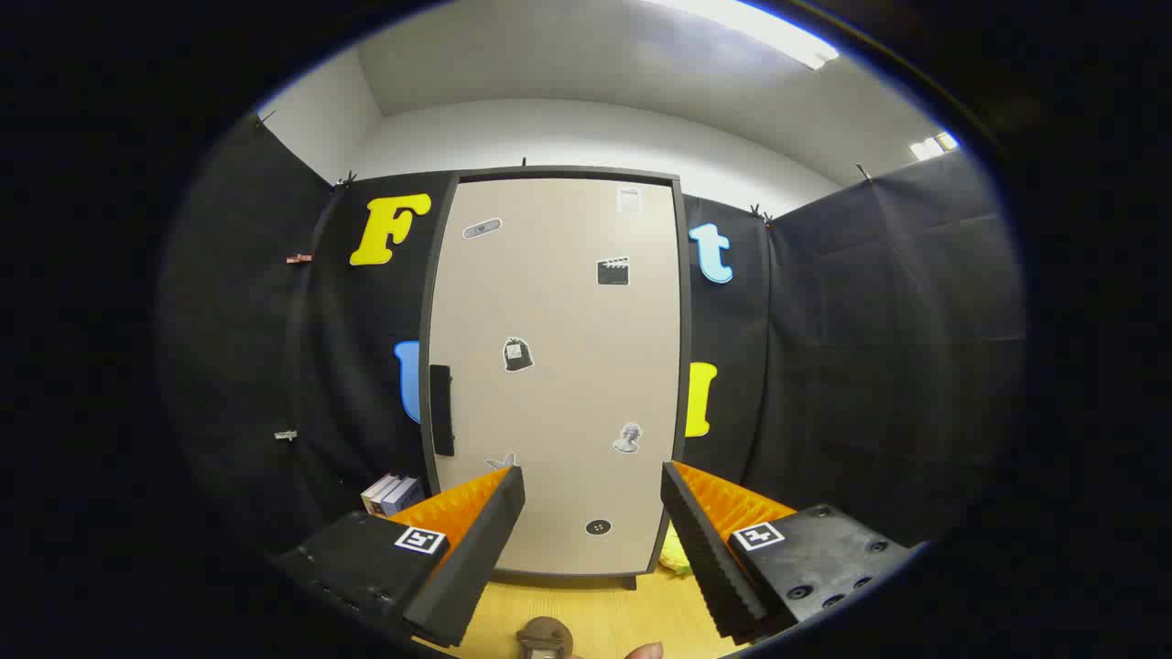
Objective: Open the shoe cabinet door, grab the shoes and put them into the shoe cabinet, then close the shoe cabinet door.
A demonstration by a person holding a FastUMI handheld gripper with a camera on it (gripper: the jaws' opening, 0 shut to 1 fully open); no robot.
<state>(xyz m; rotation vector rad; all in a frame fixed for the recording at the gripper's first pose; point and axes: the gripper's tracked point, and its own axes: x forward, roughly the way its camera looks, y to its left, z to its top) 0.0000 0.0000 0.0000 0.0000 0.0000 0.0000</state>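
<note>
While I held the gripper [593,485] with its fingers spread wide and empty, the tall beige shoe cabinet door [558,366] stood closed just beyond them. I judged the panel rigid and light; its black vertical handle [441,410], far left, offered the grip.

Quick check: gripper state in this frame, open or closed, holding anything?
Gripper: open, holding nothing, fingers spread in front of the closed shoe cabinet door.

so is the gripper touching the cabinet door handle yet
Apart. The gripper view shows the open gripper well short of the closed shoe cabinet door; the handle sits beyond its fingers, on the door's edge.
</note>
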